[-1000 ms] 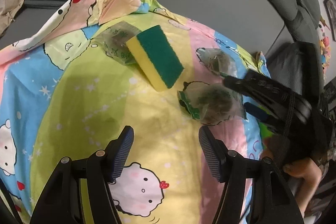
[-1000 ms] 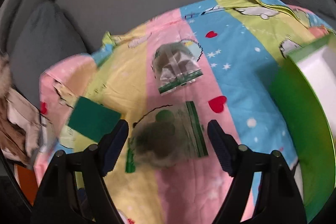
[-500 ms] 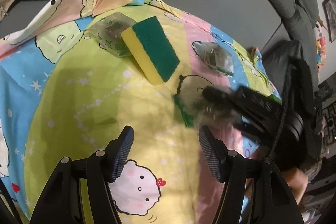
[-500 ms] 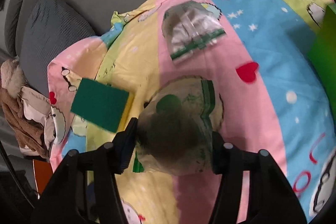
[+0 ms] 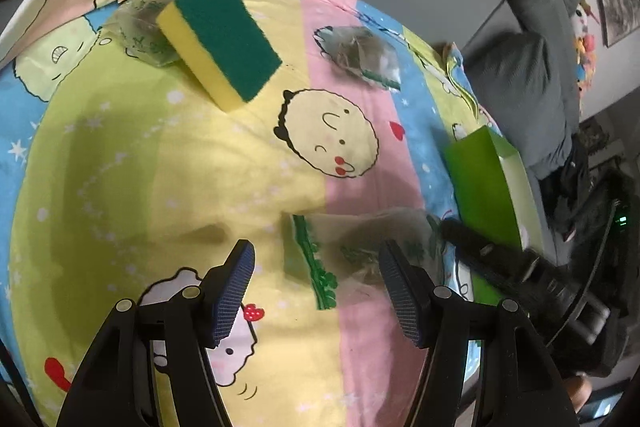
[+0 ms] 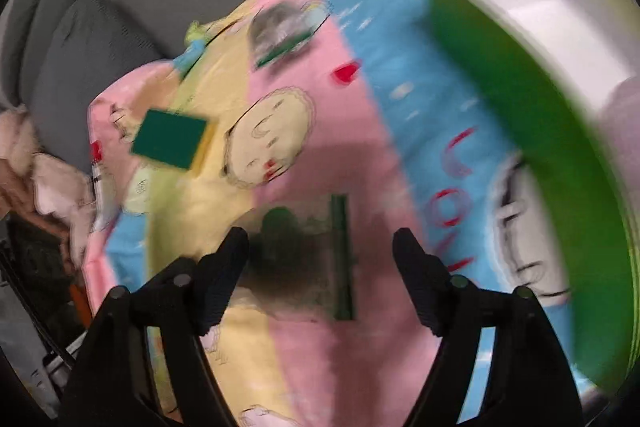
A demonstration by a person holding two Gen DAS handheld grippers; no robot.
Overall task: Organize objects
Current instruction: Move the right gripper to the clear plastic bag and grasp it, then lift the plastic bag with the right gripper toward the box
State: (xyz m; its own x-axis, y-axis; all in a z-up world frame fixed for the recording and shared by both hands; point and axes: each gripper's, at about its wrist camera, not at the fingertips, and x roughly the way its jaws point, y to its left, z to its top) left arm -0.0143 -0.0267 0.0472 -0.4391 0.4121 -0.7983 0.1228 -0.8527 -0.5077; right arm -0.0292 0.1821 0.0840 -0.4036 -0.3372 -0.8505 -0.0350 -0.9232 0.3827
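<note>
Right claw (image 6: 320,243), just opening, leaves the pouch (image 6: 296,259) loose between its jaws, seemingly bound for the green box (image 6: 500,75); left claw (image 5: 317,255) hovers spread, empty.

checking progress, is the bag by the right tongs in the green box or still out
Out. The bag lies on the cartoon sheet between the open right tongs, beside the green box.

Both wrist views tilt down, close over the cartoon sheet (image 5: 224,163), sharing the sponge (image 5: 224,39) (image 6: 172,143) near eleven o'clock.
</note>
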